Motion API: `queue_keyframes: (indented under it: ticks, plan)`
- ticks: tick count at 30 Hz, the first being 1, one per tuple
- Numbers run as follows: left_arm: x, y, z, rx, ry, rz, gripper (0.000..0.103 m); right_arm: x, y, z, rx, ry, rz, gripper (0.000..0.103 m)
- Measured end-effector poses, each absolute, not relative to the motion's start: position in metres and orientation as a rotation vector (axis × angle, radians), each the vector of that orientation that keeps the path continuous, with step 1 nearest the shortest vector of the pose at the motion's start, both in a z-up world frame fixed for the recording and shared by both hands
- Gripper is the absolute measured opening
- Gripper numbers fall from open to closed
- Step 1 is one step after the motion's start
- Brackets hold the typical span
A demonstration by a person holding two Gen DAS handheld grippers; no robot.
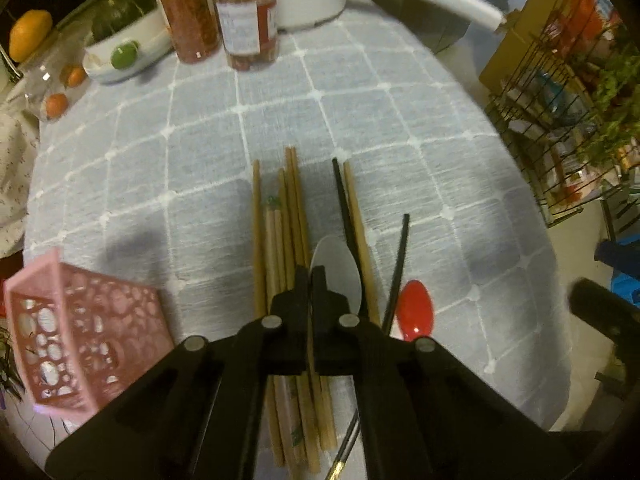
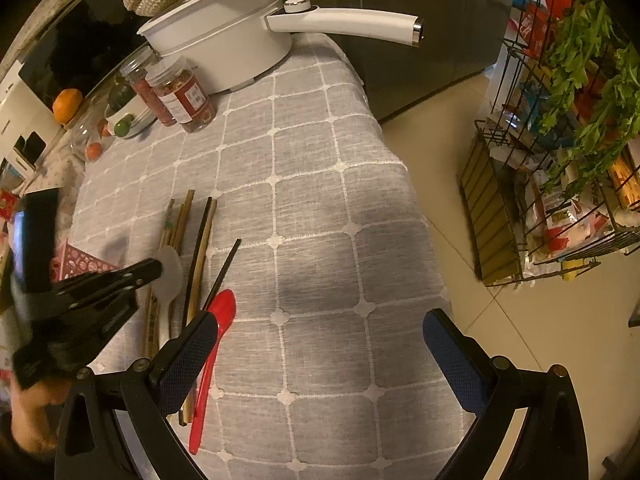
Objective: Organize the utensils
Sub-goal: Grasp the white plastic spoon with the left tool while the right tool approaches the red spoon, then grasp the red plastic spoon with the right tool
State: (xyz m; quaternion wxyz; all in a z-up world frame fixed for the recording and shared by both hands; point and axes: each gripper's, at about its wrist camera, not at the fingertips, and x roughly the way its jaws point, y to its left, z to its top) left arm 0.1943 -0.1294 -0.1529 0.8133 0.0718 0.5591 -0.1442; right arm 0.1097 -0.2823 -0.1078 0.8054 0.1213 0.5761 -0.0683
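Several wooden chopsticks, a black chopstick, a white spoon and a red spoon lie in a loose pile on the grey checked tablecloth. My left gripper hovers over the pile with its jaws shut and nothing visibly between them. It also shows in the right wrist view, above the white spoon. My right gripper is open and empty, just right of the red spoon. A pink perforated basket stands left of the pile.
Two spice jars, a white pot with a long handle and a bowl of fruit stand at the table's far end. A wire rack with greens and packets stands on the floor to the right, past the table edge.
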Motion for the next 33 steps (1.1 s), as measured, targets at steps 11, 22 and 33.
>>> queue_keyframes:
  ticks: [11,22,33]
  plan:
    - [0.161,-0.082,-0.093,0.107,0.994,-0.319,0.002,0.126,-0.261,-0.129,0.314,1.299,-0.097,0.094]
    - [0.126,-0.032,-0.072,0.030,0.885,-0.303,0.002,0.147,-0.222,-0.176,0.315,1.423,-0.029,0.059]
    - [0.107,-0.004,-0.075,0.004,0.894,-0.283,0.002,0.158,-0.197,-0.188,0.245,1.441,-0.070,0.048]
